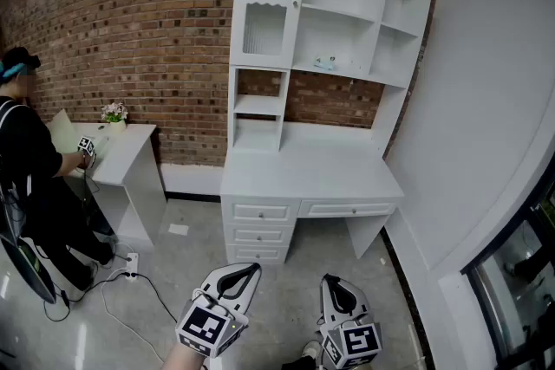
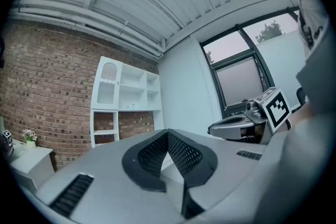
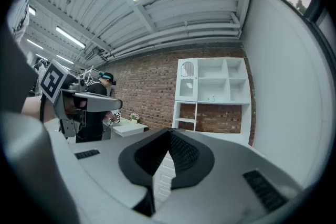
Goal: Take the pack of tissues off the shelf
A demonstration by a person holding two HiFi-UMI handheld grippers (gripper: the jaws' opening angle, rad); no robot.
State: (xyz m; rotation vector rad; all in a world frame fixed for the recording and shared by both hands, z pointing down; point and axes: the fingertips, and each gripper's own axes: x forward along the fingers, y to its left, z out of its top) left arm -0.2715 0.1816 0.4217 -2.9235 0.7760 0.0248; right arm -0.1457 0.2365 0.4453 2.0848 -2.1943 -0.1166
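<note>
— Where is the pack of tissues (image 1: pixel 325 62) listed?
— Listed on the shelf (image 1: pixel 364 75), well ahead and above. Both left gripper (image 1: pixel 245 271) and right gripper (image 1: pixel 334 282) are pressed together, nothing held. The right is judged nearer.

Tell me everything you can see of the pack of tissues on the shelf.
The pack of tissues is a small, pale, flattish packet with a hint of blue-green. It lies on the bottom board of the white shelf unit's centre open compartment, towards its left. Nothing else touches it. It is too small to tell print or material.
</note>
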